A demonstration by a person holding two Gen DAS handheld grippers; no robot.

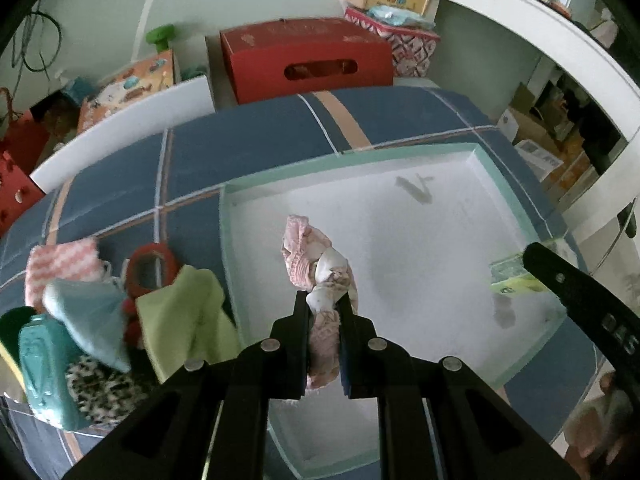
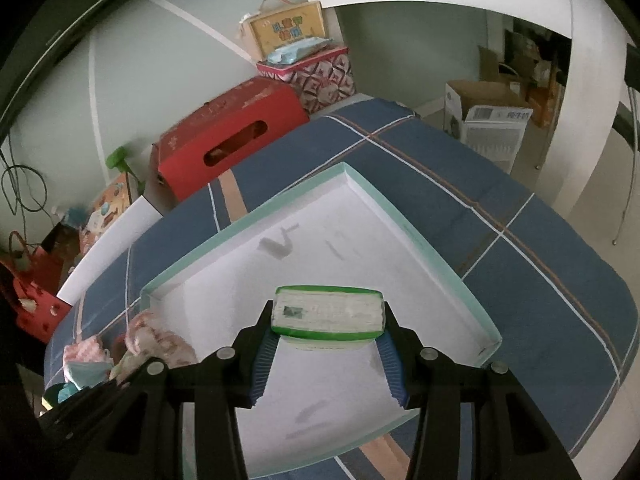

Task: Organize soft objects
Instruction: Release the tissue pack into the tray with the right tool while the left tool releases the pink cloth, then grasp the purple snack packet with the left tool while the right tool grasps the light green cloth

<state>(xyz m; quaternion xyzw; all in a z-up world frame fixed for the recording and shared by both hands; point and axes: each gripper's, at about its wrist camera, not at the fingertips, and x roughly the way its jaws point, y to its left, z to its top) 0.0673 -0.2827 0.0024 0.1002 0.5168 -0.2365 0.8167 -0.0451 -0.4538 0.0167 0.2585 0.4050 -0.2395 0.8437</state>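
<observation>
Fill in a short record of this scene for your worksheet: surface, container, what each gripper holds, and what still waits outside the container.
surface: blue checked cloth
container: shallow white tray with mint-green rim, nothing resting on its floor
left gripper: shut on pink fabric bundle, above the tray
right gripper: shut on green tissue pack, above the tray
waiting outside: yellow-green cloth, light blue cloth, pink checked cloth, red ring, leopard-print item, teal bottle
</observation>
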